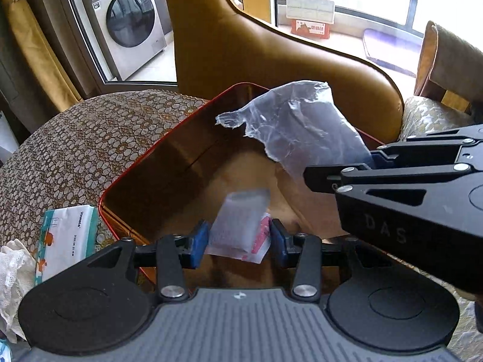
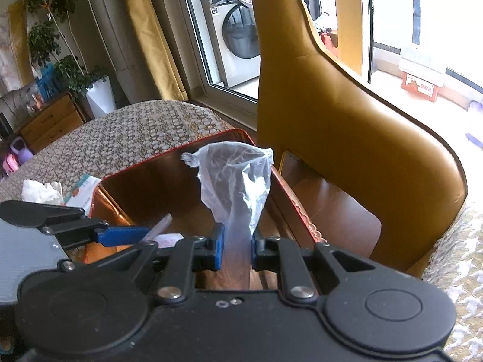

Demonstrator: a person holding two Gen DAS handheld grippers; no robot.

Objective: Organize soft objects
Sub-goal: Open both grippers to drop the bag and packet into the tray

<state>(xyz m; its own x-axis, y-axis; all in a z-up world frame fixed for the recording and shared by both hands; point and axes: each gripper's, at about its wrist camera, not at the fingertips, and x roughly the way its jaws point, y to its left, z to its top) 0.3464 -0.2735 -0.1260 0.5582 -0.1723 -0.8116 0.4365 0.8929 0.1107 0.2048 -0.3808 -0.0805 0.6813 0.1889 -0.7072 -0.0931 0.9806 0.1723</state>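
A red-rimmed tin box (image 1: 169,163) with a gold inside stands open on the table. My left gripper (image 1: 240,241) hangs over its near end, blue pads apart. A small white and pink packet (image 1: 238,226) sits blurred between them, loose from the pads. My right gripper (image 2: 237,247) is shut on the neck of a crumpled clear plastic bag (image 2: 238,178), which stands up over the box (image 2: 157,175). In the left wrist view the same bag (image 1: 302,126) sticks out of the right gripper (image 1: 338,167) above the box's right side. The left gripper's blue pad (image 2: 120,236) shows beside the packet (image 2: 161,226).
A tissue pack (image 1: 69,235) and a white lacy cloth (image 1: 12,268) lie left of the box on the patterned tablecloth (image 1: 90,138). A tan leather chair (image 1: 271,54) stands close behind the box. Behind it are a glass door and a washing machine (image 1: 129,27).
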